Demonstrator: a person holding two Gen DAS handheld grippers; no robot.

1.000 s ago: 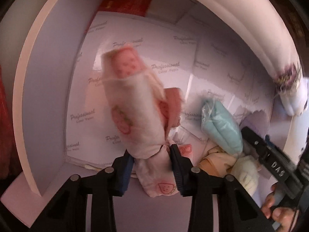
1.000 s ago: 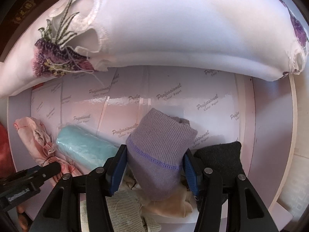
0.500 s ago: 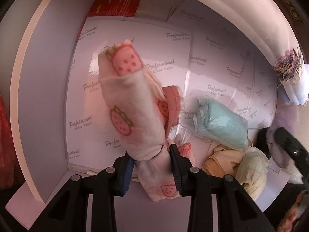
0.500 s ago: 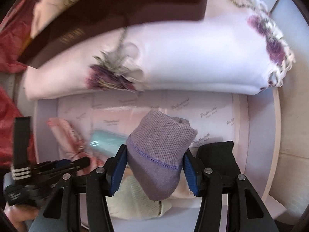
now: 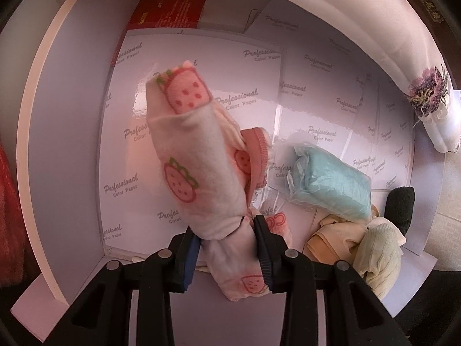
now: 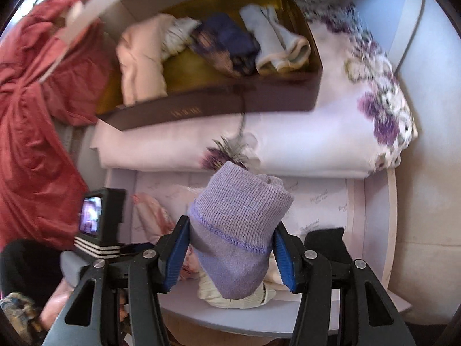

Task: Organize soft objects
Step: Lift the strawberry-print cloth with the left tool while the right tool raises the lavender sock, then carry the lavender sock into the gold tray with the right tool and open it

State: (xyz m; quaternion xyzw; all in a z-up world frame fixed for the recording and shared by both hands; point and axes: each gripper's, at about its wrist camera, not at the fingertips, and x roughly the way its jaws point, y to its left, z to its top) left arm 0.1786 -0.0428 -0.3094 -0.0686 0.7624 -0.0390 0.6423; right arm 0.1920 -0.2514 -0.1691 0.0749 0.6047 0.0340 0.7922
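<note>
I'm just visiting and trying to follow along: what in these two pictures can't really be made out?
- Left wrist view: the lower end of the strawberry-print roll is hidden between the left gripper fingers.
- Left wrist view: the black item is partly covered by the cream cloth.
- Right wrist view: the items in the brown box are blurred.
- Right wrist view: the purple knit roll in the right gripper hides most of the pile beneath.
</note>
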